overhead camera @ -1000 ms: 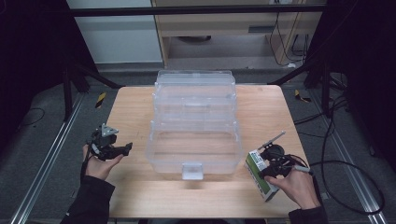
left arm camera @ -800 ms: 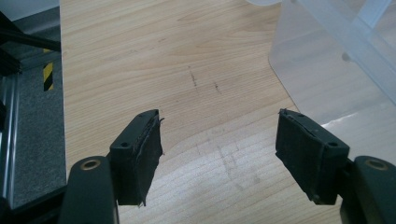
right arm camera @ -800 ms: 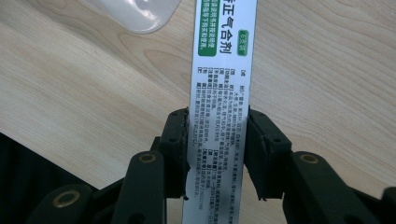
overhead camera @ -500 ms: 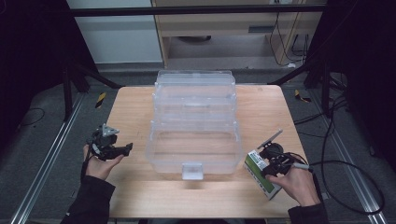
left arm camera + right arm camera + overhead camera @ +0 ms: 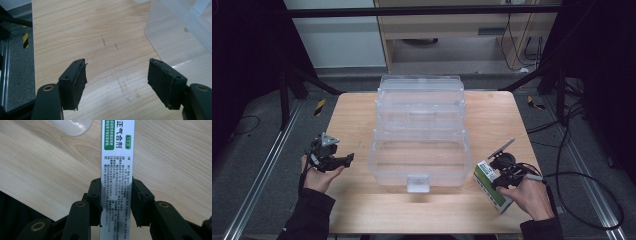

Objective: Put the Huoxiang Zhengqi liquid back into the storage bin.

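A white and green medicine box [image 5: 488, 181] lies at the table's front right, its printed side [image 5: 117, 157] running up between my right gripper's jaws. My right gripper [image 5: 498, 179] [image 5: 117, 185] has just been closing on it, and both pads now press the box's long sides. My left gripper [image 5: 347, 160] rests in a hand at the front left of the table. Its jaws [image 5: 117, 67] stand wide open over bare wood with nothing between them.
A large clear plastic tiered storage box [image 5: 419, 135] stands open in the middle of the wooden table [image 5: 492, 115]; its front latch [image 5: 418, 183] faces me. Its corner [image 5: 180, 32] lies right of my left gripper. Cables trail off the right edge.
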